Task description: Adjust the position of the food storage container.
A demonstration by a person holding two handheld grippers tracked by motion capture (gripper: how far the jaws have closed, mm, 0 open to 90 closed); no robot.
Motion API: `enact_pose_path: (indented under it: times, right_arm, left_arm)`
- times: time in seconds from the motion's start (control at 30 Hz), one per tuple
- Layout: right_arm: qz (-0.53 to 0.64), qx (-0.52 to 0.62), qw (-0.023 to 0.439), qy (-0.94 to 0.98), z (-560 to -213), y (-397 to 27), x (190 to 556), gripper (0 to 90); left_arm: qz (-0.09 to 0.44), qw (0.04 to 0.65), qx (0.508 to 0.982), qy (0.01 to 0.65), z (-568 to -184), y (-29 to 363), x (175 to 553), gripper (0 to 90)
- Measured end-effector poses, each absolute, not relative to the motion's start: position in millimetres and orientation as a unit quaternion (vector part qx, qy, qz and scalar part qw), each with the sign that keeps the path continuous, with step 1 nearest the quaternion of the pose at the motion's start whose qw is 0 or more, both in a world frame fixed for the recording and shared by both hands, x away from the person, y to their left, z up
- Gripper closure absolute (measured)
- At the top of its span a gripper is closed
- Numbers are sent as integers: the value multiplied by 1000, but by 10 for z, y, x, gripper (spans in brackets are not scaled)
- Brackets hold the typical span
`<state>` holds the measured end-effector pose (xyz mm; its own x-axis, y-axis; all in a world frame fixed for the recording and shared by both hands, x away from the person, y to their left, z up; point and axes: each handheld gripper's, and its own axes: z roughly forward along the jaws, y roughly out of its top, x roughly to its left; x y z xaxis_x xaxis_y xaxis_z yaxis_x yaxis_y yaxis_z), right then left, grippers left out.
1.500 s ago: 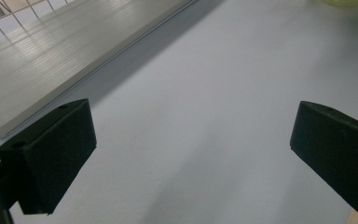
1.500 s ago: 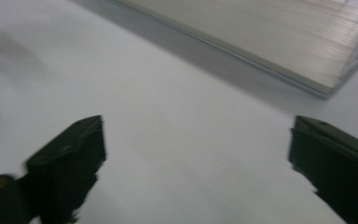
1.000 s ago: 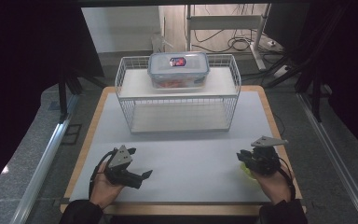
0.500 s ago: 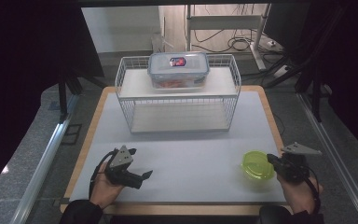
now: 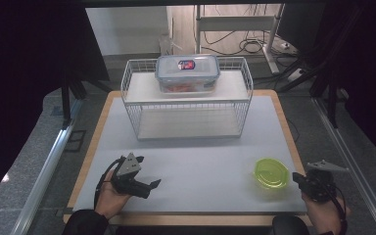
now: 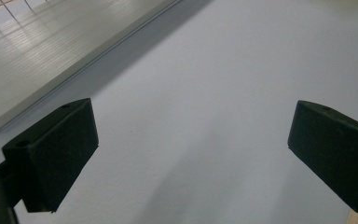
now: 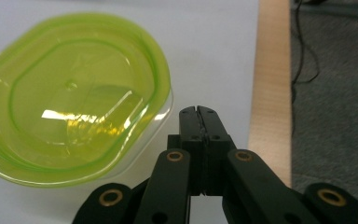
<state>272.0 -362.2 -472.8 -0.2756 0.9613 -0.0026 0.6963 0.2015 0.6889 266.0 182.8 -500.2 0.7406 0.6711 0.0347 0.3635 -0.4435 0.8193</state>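
A round green translucent container with its lid on sits on the white mat at the front right; in the right gripper view the container lies just left of my jaws. My right gripper rests at the mat's right edge, beside the container and apart from it. Its jaws are shut with nothing between them. At the front left, my left gripper lies in the hand, pointing right. In its own view my left gripper stands wide open over bare mat.
A white wire rack stands at the back middle of the mat. A clear lidded food box with reddish contents sits on its upper shelf. The rack's lower shelf is bare. The wooden table edge runs along the right.
My right gripper has drawn away to the right from the green container, which now lies uncovered on the mat. The left gripper has not moved.
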Motion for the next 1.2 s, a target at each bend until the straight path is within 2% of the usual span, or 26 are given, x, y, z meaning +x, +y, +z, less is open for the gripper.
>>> enact_pose_path:
  times: [0.23,0.47,1.2]
  right_arm:
    - [291,562,178,754,-4921,-3632,2778,899]
    - [301,549,151,765,-5002,-3571,2847,899]
    - [330,526,98,777,-5105,-3323,3067,899]
  left_arm:
    - [179,422,833,309,-5010,1809,2664,16]
    - [179,419,835,308,-5017,1801,2665,15]
    - [175,413,838,310,-5040,1797,2683,15]
